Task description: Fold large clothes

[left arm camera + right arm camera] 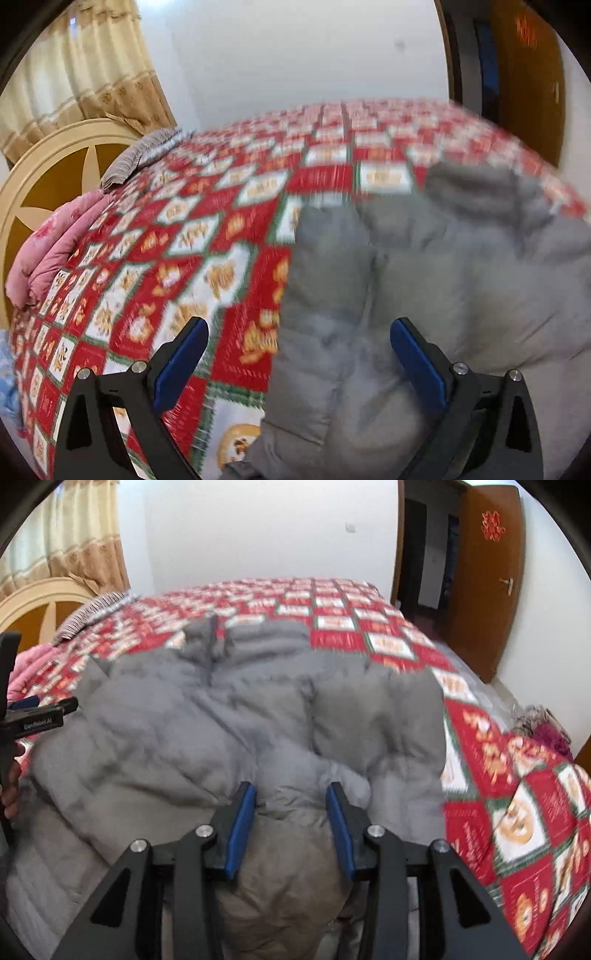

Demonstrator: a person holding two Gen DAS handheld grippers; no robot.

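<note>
Grey padded jacket lies rumpled on the bed's red checked quilt, toward its near edge. We hold the right gripper clamped around a bunched fold of jacket. Our left gripper hangs spread wide over the jacket's left edge, gripping nothing.

right gripper pinching grey jacket, bed

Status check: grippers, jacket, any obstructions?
Left gripper open, empty, over jacket edge. Right gripper fingers around a bunch of grey puffer jacket. Bedspread unobstructed nearby.
</note>
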